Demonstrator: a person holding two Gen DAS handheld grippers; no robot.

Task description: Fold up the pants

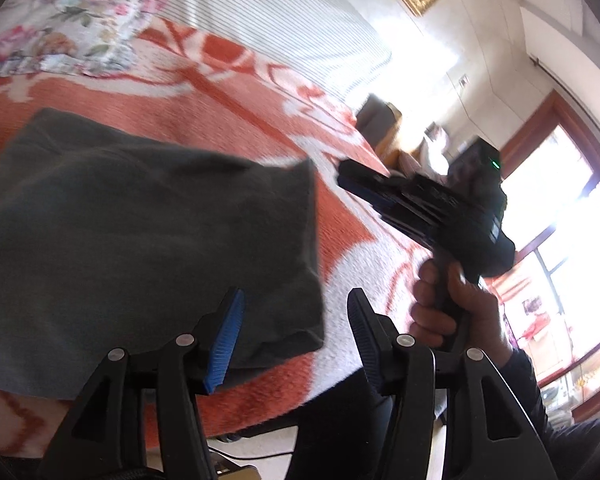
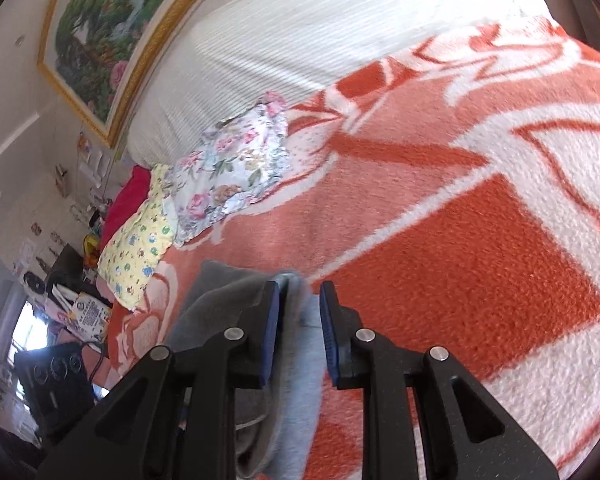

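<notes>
The grey pants [image 1: 140,236] lie folded in a thick stack on an orange and white blanket [image 1: 236,112]. My left gripper [image 1: 296,336] is open and empty just above the stack's near right corner. My right gripper [image 1: 352,178] shows in the left wrist view, held in a hand to the right of the pants; its fingers look nearly together there. In the right wrist view the right gripper [image 2: 300,332] is open, with a fold of the grey pants [image 2: 300,360] lying between and under its fingers, not clamped.
Floral cloths [image 2: 236,168] and a yellow patterned one [image 2: 136,248] lie at the blanket's far side by a white striped pillow [image 2: 300,40]. A framed picture [image 2: 100,32] hangs on the wall. Cluttered furniture [image 2: 56,376] stands beside the bed.
</notes>
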